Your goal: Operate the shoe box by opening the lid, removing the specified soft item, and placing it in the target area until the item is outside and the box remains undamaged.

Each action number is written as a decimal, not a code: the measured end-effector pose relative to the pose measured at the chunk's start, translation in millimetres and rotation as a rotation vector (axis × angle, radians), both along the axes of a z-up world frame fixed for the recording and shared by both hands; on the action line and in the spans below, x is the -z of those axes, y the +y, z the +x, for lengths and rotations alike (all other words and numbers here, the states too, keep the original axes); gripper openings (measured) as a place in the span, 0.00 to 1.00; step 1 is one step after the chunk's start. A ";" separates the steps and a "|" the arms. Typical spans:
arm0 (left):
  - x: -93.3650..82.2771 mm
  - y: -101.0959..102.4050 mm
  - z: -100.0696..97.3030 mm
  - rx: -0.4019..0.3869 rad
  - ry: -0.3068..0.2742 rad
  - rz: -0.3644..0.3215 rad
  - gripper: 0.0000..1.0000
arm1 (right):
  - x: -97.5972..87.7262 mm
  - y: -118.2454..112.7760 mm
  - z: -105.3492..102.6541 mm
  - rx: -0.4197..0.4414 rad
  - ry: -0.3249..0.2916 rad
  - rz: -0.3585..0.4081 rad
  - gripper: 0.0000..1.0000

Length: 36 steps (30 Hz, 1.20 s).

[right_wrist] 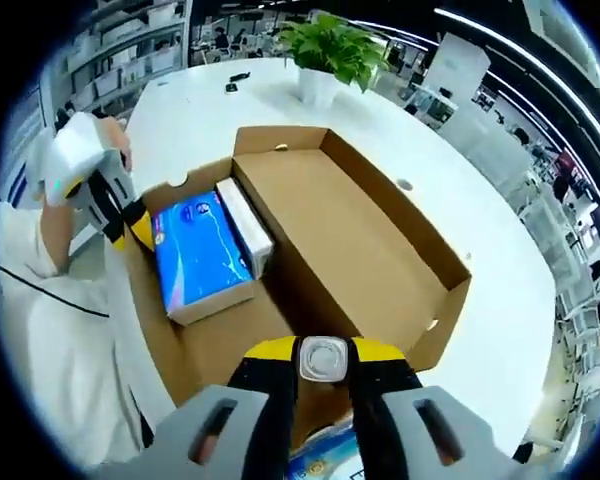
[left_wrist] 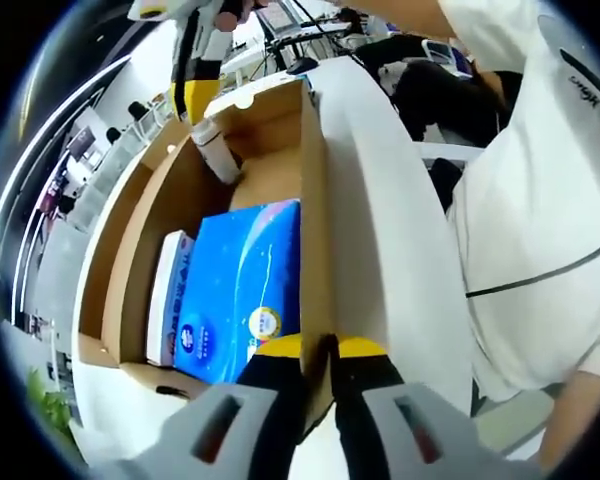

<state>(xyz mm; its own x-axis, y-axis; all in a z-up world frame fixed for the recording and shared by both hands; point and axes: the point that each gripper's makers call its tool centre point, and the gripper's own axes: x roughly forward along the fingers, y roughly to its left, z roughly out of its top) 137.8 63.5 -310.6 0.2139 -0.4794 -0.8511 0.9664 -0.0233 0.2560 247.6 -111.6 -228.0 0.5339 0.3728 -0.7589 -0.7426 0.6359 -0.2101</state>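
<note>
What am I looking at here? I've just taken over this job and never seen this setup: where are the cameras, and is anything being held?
There is no robot: a person holds a two-jaw clamp tool in each hand, and a fisheye camera rides on each tool, looking along its yellow-tipped jaws. In the left gripper view, the left gripper is shut on the side wall of a cardboard box. In the right gripper view, the right gripper is shut on a white tube above the box. The box sits on a white table, its lid folded open. Inside lies a blue pack. A potted plant stands at the table's far side.
</note>
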 end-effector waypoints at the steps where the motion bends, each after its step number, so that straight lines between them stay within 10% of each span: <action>1: 0.1 0.0 -0.1 0.001 -0.001 0.000 0.08 | -0.3 1.5 2.3 0.002 -0.021 0.027 0.18; 19: -0.2 0.0 0.3 -0.005 -0.005 -0.003 0.08 | -10.4 -3.9 20.2 0.176 -0.379 0.388 0.18; 36: 0.1 -0.2 0.4 -0.004 -0.011 -0.003 0.08 | -19.1 -8.4 28.4 0.188 -0.522 0.397 0.44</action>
